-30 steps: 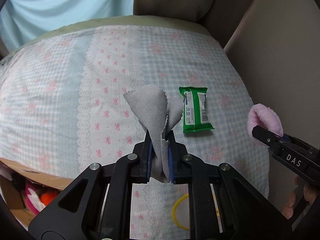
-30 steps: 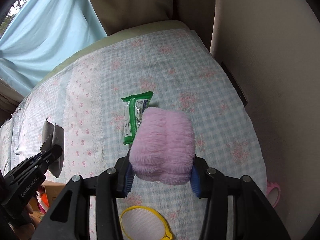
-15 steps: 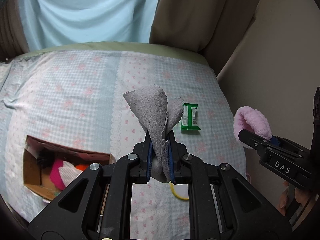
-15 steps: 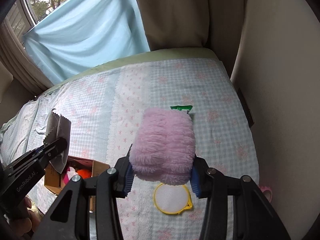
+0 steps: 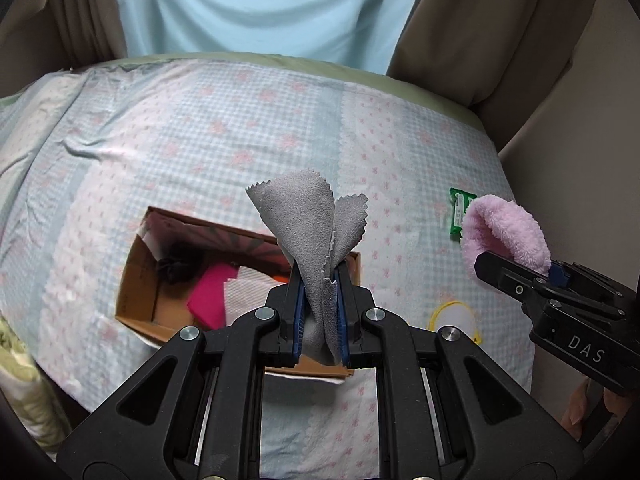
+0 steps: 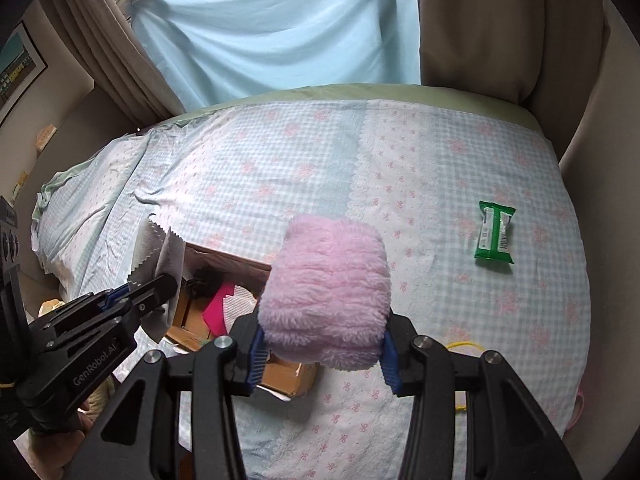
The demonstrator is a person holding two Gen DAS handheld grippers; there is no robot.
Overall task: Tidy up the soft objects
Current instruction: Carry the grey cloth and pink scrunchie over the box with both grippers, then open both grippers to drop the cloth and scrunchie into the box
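Note:
My left gripper [image 5: 319,316] is shut on a grey cloth [image 5: 308,216] with pinked edges, held above the right end of an open cardboard box [image 5: 138,280]. The box lies on the bed and holds a pink cloth [image 5: 210,292], a white cloth and a dark item. My right gripper [image 6: 322,344] is shut on a fluffy pink object [image 6: 326,292], held above the bed just right of the box [image 6: 188,332]. The right gripper also shows at the right of the left wrist view [image 5: 516,268], and the left gripper at the left of the right wrist view [image 6: 148,286].
A green wipes packet [image 6: 495,236] lies on the checked bedspread [image 6: 320,152] at the right. A yellow-rimmed round item [image 5: 454,318] lies near the front edge. A wall runs along the bed's right side, and curtains hang behind it.
Both grippers have risen and swung left with their loads. The cardboard box has come into view under them, and the green packet has shifted far to the right.

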